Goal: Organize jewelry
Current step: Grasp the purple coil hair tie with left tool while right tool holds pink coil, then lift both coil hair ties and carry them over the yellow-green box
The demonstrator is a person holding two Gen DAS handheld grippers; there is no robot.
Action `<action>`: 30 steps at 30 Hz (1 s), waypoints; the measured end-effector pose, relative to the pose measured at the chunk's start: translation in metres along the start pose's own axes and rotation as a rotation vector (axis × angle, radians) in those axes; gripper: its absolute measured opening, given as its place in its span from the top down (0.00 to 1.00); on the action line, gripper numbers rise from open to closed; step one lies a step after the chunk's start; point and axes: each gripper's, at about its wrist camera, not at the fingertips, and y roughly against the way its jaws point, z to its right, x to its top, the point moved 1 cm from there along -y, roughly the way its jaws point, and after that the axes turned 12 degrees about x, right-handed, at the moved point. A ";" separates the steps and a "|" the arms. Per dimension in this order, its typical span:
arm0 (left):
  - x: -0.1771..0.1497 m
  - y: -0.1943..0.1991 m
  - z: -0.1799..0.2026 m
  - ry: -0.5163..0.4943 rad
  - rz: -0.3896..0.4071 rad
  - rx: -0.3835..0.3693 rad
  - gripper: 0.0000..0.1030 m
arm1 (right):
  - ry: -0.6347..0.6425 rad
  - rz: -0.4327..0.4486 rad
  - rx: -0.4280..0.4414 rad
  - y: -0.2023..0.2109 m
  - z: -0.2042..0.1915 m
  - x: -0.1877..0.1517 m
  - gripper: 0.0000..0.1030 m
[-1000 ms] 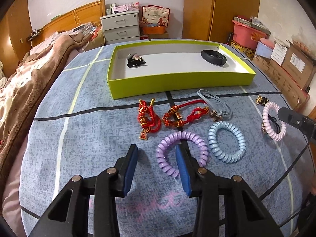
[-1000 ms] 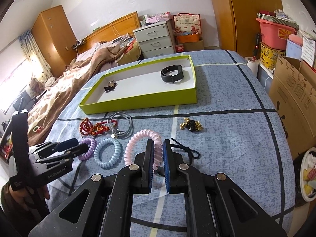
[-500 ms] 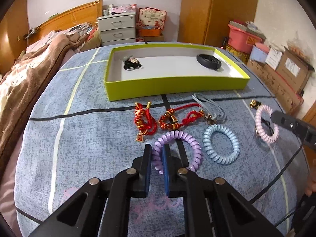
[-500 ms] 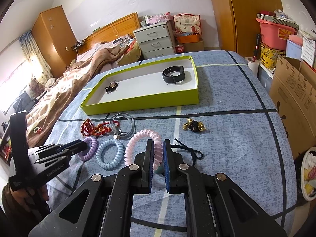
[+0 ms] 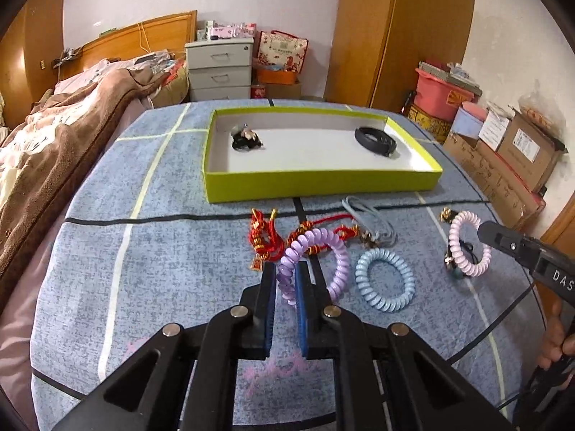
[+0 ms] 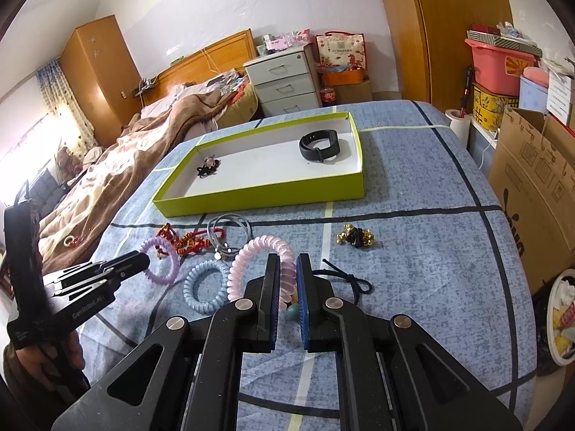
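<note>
My left gripper [image 5: 286, 282] is shut on a purple spiral hair tie [image 5: 334, 251] and holds it lifted off the blue cloth; it also shows in the right wrist view [image 6: 163, 260]. My right gripper [image 6: 287, 283] is shut on a pink spiral hair tie [image 6: 251, 251], also seen in the left wrist view [image 5: 463, 240]. A green tray [image 5: 323, 181] holds a black watch band [image 5: 375, 140] and a small black hair clip [image 5: 246, 140]. A blue spiral tie [image 5: 384, 280], red cord bracelets [image 5: 267, 239] and a grey cord [image 5: 370, 215] lie in front of the tray.
A gold-and-black ornament [image 6: 355, 237] and a dark string [image 6: 345, 276] lie right of my right gripper. A bed with a brown blanket [image 5: 54, 143] is at the left. Cardboard boxes [image 6: 532, 186] stand at the right, a drawer unit [image 5: 219, 68] behind.
My left gripper closed on the purple tie and lifted it up off the cloth. My right gripper stayed shut on the pink tie, rising slightly.
</note>
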 end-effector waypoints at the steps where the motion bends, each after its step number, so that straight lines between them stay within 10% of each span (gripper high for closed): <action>1: 0.002 0.001 0.001 -0.004 0.004 0.001 0.89 | 0.001 0.004 -0.001 0.001 -0.001 0.001 0.91; 16: 0.007 -0.007 -0.011 0.054 -0.025 -0.002 0.91 | 0.006 0.027 0.005 0.007 -0.004 0.005 0.91; 20: 0.002 -0.024 -0.005 0.032 -0.070 0.014 0.67 | -0.004 0.018 0.007 0.003 -0.001 0.003 0.91; 30: -0.001 -0.034 0.008 -0.059 -0.076 0.095 0.66 | 0.000 0.013 0.010 0.001 -0.004 0.003 0.91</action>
